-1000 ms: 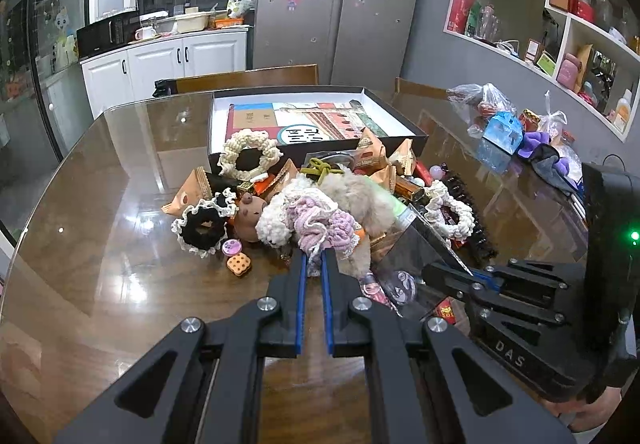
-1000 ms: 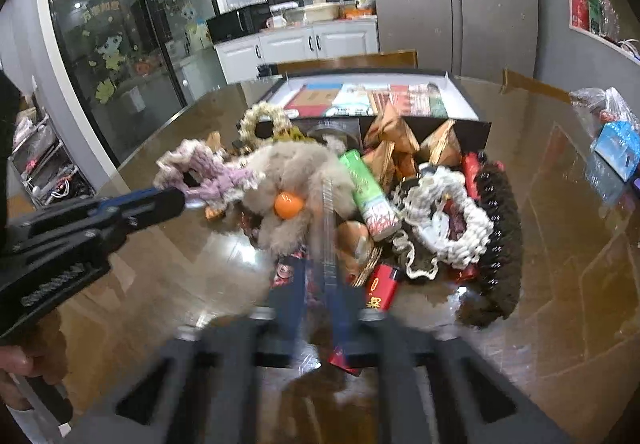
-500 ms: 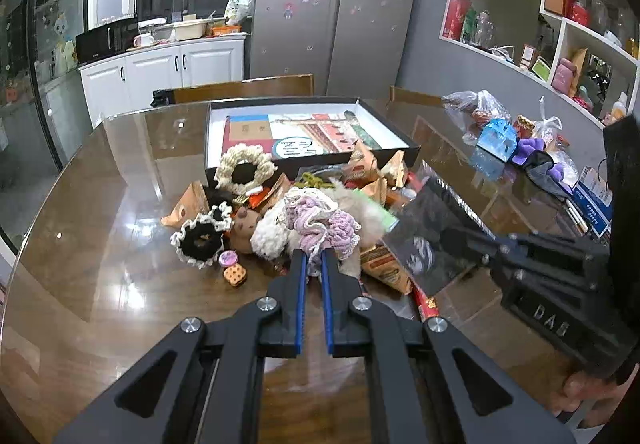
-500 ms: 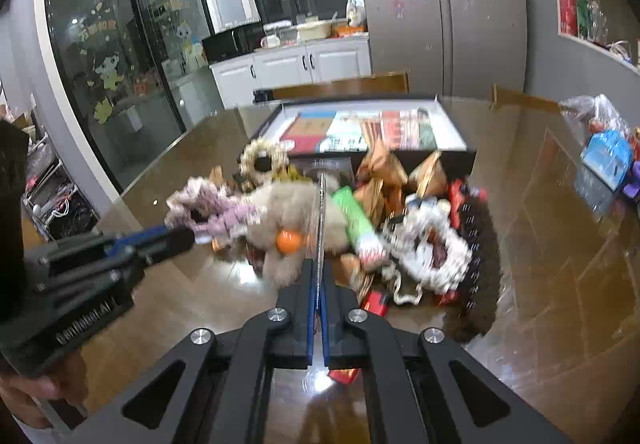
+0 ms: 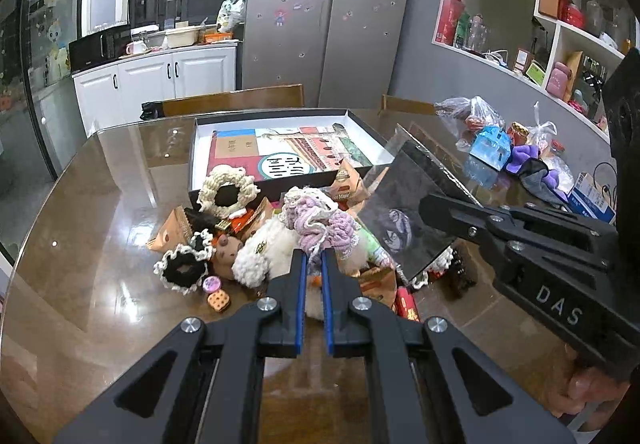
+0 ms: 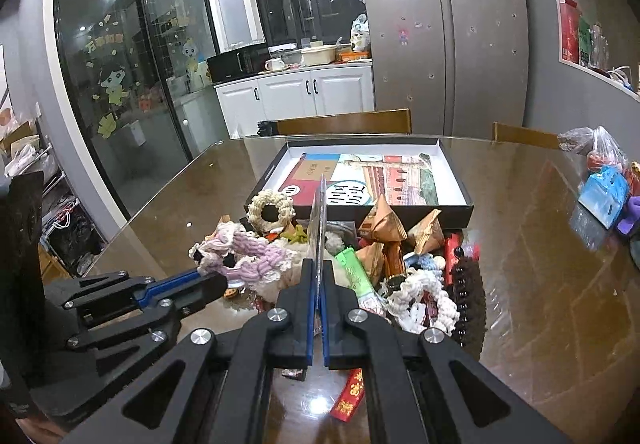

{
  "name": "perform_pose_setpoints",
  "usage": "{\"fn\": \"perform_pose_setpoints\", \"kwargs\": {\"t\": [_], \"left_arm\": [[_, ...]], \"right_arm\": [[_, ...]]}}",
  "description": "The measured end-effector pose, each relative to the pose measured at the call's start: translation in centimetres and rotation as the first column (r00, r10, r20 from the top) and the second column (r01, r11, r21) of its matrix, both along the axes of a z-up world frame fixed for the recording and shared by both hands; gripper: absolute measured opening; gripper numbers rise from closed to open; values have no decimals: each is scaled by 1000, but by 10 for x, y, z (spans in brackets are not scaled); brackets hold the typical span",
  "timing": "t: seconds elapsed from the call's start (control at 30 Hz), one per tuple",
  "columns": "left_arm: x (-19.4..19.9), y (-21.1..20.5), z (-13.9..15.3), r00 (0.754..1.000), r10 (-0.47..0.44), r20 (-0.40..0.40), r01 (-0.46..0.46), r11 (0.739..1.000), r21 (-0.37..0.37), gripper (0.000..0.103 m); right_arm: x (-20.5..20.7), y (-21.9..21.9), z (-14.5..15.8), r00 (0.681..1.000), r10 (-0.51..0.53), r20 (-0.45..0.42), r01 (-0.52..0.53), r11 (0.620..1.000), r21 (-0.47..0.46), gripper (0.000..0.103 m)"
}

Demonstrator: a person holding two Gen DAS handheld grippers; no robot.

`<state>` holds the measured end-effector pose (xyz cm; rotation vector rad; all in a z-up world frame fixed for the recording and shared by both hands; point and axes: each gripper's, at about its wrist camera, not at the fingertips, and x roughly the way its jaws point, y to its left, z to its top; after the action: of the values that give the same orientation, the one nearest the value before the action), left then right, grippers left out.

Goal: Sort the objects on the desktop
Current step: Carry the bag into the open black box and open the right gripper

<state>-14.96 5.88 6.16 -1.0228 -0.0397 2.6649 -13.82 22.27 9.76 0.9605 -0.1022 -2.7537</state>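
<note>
Standing edge-on, long side away, a clear card (image 6: 319,228) sits clamped in the right gripper (image 6: 319,276); the left gripper (image 5: 314,264) pinches a purple scrunchie (image 5: 320,219) over the glass table (image 5: 100,284) in a kitchen.

Indoor ceiling light, moderately bright, white glare spots on the glossy table (image 5: 100,244), reflections in the dark glass doors (image 6: 132,83), strong fisheye bending and black vignette at corners, both views sharp, no motion blur

Open box (image 5: 280,159) behind clutter pile (image 5: 256,244) on table (image 5: 100,244); bags (image 5: 500,139) far right.
</note>
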Motion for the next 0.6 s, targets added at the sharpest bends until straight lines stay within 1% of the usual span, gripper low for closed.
{"fn": "perform_pose_setpoints", "kwargs": {"t": [0.13,0.2,0.27,0.4,0.6], "left_arm": [[-18,-1,2,1000,10,7,-10,1000,4,8],[-29,2,4,1000,25,-15,-25,999,-36,8],[-40,5,6,999,30,-21,-31,998,-60,8],[-61,13,6,999,24,-27,-26,995,-95,8],[-99,15,3,1000,28,-4,-28,996,-85,8]], "right_arm": [[-11,-1,4,1000,0,-3,0,1000,10,2],[-17,0,7,1000,-9,-10,10,1000,15,2],[-28,0,11,999,-34,-29,35,999,42,2],[-53,4,15,998,-48,-32,50,997,62,2],[-93,4,13,999,-43,-6,43,997,70,2]]}}
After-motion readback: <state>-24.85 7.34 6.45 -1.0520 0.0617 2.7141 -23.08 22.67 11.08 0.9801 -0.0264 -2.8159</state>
